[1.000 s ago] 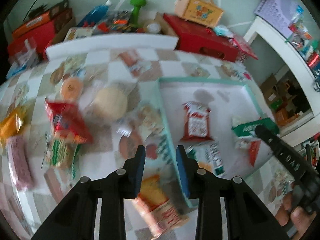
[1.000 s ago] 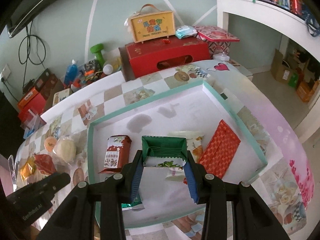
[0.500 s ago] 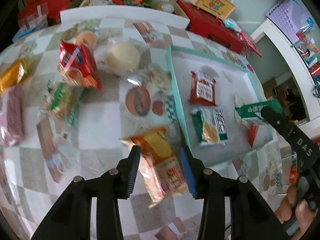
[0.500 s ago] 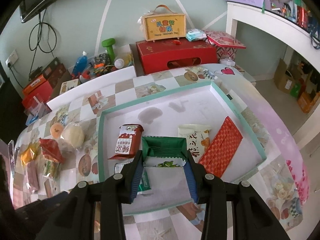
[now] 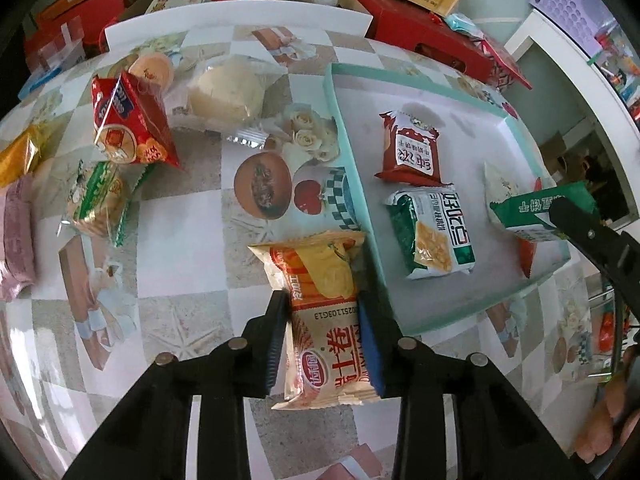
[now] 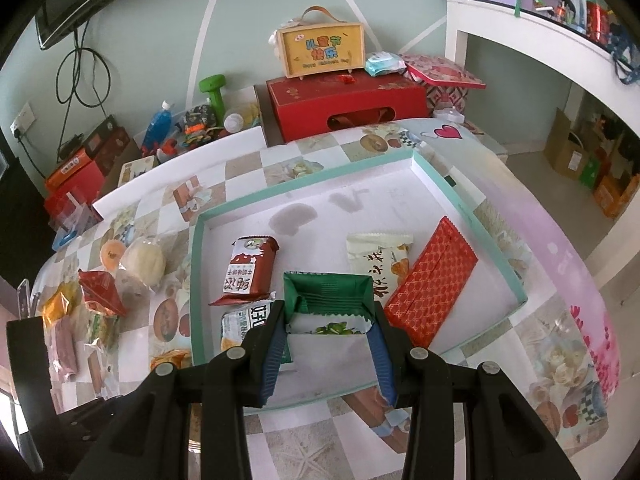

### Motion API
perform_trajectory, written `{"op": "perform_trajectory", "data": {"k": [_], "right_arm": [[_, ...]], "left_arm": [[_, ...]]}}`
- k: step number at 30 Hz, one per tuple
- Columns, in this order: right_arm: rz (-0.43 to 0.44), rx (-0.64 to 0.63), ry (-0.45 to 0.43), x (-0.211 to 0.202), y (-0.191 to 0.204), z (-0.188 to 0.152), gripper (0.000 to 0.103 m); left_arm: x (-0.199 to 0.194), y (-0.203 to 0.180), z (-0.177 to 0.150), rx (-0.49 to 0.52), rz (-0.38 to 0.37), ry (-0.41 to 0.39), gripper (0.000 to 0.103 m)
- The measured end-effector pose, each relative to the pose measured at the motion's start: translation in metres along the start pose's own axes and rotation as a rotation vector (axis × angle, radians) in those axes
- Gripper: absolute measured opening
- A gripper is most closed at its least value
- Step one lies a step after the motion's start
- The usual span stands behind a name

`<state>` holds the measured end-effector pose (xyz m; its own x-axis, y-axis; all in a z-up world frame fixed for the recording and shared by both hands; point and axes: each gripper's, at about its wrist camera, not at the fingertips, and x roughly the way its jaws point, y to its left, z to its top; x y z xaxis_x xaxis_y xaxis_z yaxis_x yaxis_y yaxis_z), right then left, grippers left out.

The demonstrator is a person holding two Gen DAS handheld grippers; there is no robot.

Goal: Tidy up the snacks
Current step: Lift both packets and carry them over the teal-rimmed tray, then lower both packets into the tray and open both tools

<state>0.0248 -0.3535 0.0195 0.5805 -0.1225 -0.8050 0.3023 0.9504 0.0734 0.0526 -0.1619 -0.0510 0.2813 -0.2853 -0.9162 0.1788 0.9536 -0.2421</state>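
Left hand-held gripper (image 5: 323, 312): clamped across the yellow snack pack (image 5: 320, 312), which lies on the table (image 5: 192, 220) just beside the tray (image 5: 352, 184).
Right hand-held gripper (image 6: 329, 320): clenched on a green packet (image 6: 326, 294) above the tray.
Handling: both look light, soft, crinkly and crushable; grip mid-body, gently.

Both wrist views look steeply down, left close above the table (image 5: 192, 240), sharing the tray (image 6: 496, 240).
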Motion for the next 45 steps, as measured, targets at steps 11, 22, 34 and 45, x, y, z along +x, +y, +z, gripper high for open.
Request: {"op": "perform_trajectory", "data": {"k": [11,22,34,45], "right_arm": [[0.036,0.022,-0.004,0.003,-0.003,0.005,0.042],[0.096,0.053,-0.021,0.027,-0.001,0.024,0.042],[0.043,0.107,-0.053,0.048,-0.015,0.034,0.043],[0.014,0.130,-0.035,0.040,-0.024,0.035,0.066]], "left_arm": [[-0.025,-0.003,0.010,0.020,0.009,-0.097,0.032],[-0.027,-0.029,0.079,0.070,-0.046,-0.221,0.032],[0.011,-0.043,0.114,0.070,-0.065,-0.222,0.043],[-0.010,-0.026,0.098,0.011,-0.061,-0.240,0.078]]}}
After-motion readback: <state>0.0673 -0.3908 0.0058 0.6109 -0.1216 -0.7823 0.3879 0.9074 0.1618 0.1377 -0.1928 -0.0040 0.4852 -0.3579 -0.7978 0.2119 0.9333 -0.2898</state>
